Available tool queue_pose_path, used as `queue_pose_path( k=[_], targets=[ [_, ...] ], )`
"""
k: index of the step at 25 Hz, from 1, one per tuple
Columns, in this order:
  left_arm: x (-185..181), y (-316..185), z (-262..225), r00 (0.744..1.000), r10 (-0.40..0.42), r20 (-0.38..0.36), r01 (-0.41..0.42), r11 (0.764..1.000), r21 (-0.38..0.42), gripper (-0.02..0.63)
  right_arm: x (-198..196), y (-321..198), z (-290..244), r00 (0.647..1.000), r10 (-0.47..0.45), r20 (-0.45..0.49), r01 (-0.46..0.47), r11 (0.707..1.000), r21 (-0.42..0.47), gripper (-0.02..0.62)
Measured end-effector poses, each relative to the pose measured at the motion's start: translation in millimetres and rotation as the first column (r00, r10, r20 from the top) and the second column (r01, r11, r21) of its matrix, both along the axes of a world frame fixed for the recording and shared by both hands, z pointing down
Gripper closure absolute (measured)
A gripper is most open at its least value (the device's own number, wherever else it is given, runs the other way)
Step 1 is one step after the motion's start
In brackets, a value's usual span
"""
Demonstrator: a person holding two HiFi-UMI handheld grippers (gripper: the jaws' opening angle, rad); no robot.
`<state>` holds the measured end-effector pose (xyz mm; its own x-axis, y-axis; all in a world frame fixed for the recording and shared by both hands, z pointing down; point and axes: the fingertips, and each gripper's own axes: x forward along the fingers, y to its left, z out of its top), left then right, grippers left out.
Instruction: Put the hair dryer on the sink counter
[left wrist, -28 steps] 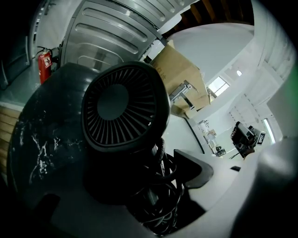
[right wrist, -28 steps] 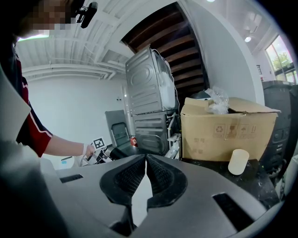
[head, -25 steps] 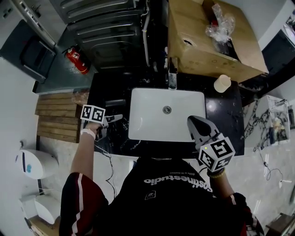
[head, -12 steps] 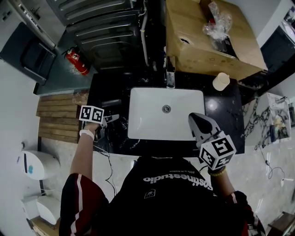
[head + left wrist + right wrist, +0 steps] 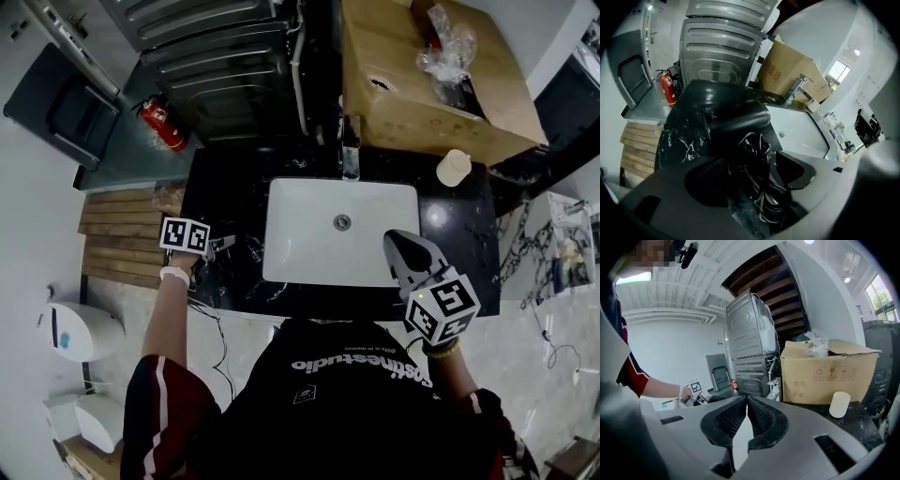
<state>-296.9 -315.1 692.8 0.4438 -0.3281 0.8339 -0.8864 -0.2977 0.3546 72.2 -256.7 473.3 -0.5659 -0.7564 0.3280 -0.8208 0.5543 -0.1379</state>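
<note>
Spotted the hair dryer [image 5: 736,119] lying on the black counter [image 5: 677,136] left of the sink [image 5: 309,244], barrel crosswise just beyond the left gripper [image 5: 750,177], jaws just opening wide, let go, only the cord [image 5: 757,150] between them, right gripper [image 5: 746,403] pinched shut, empty, way over right.

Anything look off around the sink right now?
Nothing spilled or broken. The hair dryer lies on the black counter left of the basin, its cord tangled loosely between the jaws of the left hand-held gripper, which have just been opening. A large cardboard box crowds the faucet.
</note>
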Motion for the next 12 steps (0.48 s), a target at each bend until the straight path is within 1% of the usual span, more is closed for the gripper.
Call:
queue_pose_path(
  k=[3, 7, 10, 12],
  targets=[
    [-7, 2, -12, 0.999, -0.035, -0.036, 0.036, 0.999, 0.027, 0.278, 0, -1, 0, 1.0, -0.002, 0.005, 0.002, 1.0, 0.001, 0.554],
    [-15, 2, -35, 0.999, -0.041, -0.021, 0.043, 0.995, 0.086, 0.278, 2, -3, -2, 1.0, 0.003, 0.011, -0.004, 1.0, 0.003, 0.554],
    [-16, -1, -61, 0.999, -0.051, -0.019, 0.053, 0.983, 0.176, 0.278, 5, -4, -5, 1.0, 0.009, 0.017, -0.009, 1.0, 0.008, 0.554],
    [-8, -5, -87, 0.999, -0.036, -0.034, 0.043, 0.964, 0.261, 0.281, 7, -6, -8, 1.0, 0.016, 0.018, -0.016, 1.0, 0.014, 0.554]
  ],
)
